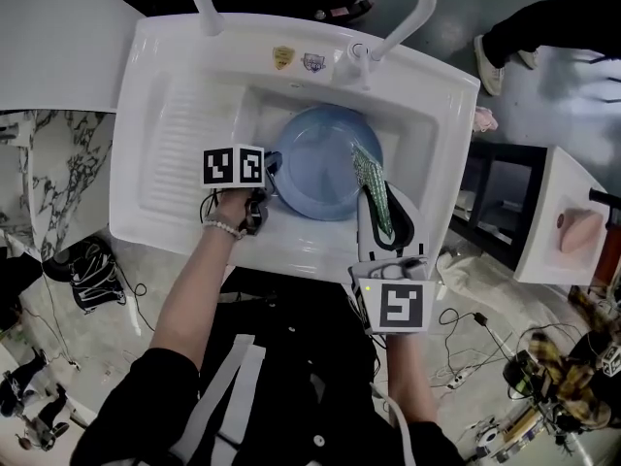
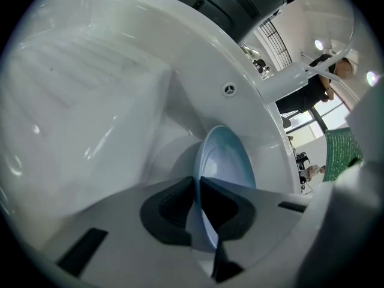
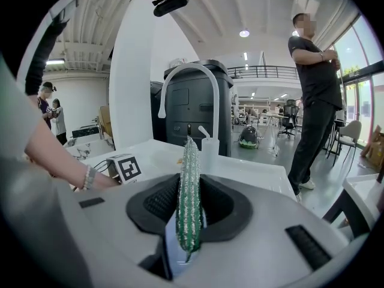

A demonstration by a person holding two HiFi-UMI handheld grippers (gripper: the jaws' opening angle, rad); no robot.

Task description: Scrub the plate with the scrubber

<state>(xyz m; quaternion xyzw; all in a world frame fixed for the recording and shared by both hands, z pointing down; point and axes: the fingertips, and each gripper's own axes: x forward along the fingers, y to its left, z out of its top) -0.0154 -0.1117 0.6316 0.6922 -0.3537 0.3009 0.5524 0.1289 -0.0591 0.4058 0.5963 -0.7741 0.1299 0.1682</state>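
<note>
In the head view, the left tool [image 1: 264, 187] hides the plate's [image 1: 315, 168] left rim. The scrubber's [image 1: 372, 184] near end is buried in the right tool [image 1: 383, 207]. Two stickers [image 1: 282, 57] are too small to read. The top edge cuts off the tap [image 1: 419, 6].

1 plate [image 1: 315, 163]. 1 scrubber [image 1: 372, 187]. 1 sink [image 1: 175, 153]. 2 grippers: left gripper [image 1: 264, 187], right gripper [image 1: 381, 207]. 2 stickers [image 1: 282, 57] on sink rim.

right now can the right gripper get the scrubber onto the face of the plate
Probably yes. The right gripper holds the scrubber over the edge of the plate, its face is bare, and the left gripper clamps only the opposite rim, clear of the path.
</note>
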